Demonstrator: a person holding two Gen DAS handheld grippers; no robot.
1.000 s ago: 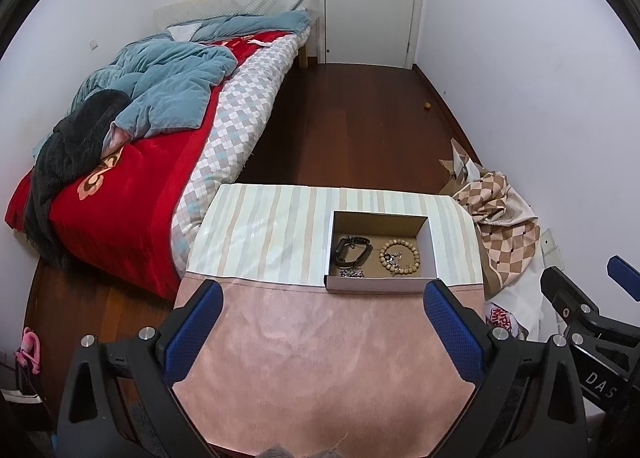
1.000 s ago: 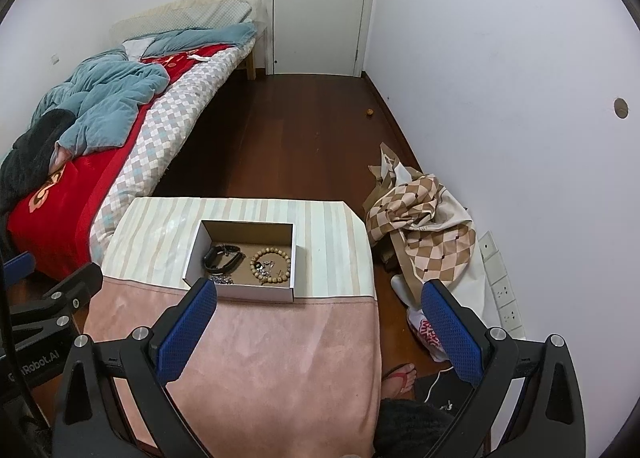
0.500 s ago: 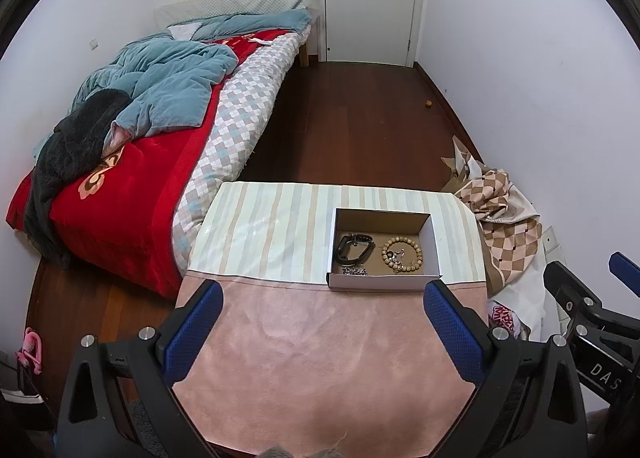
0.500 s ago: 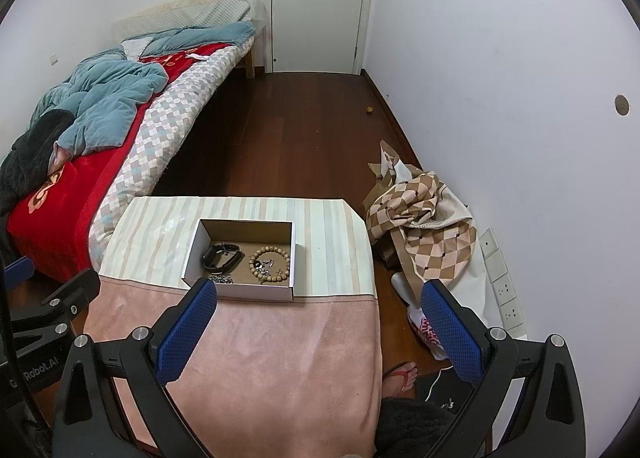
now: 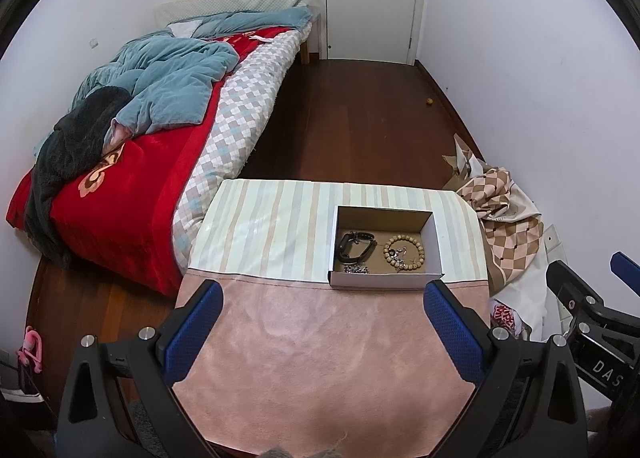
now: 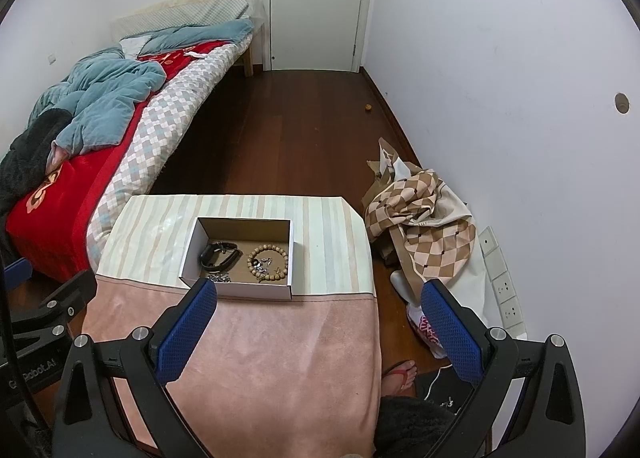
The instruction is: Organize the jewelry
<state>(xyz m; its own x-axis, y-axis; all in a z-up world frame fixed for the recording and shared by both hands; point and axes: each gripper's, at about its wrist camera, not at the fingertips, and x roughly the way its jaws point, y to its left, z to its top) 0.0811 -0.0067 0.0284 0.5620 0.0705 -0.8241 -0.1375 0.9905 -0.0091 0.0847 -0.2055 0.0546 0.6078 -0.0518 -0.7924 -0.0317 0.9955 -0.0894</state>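
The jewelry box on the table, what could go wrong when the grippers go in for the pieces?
1. In the cardboard box, small silvery pieces lie inside the wooden bead bracelet; lifting the bracelet may drag or scatter them.
2. The black band lies close to a small chain, so wide fingers could catch both.
3. The box looks light; the open left gripper or right gripper might shove it across the striped cloth.

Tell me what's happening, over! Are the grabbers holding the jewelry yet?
Not yet. Left gripper open, empty. Right gripper open, empty. Bead bracelet and black band lying in the box. Nothing in the way.
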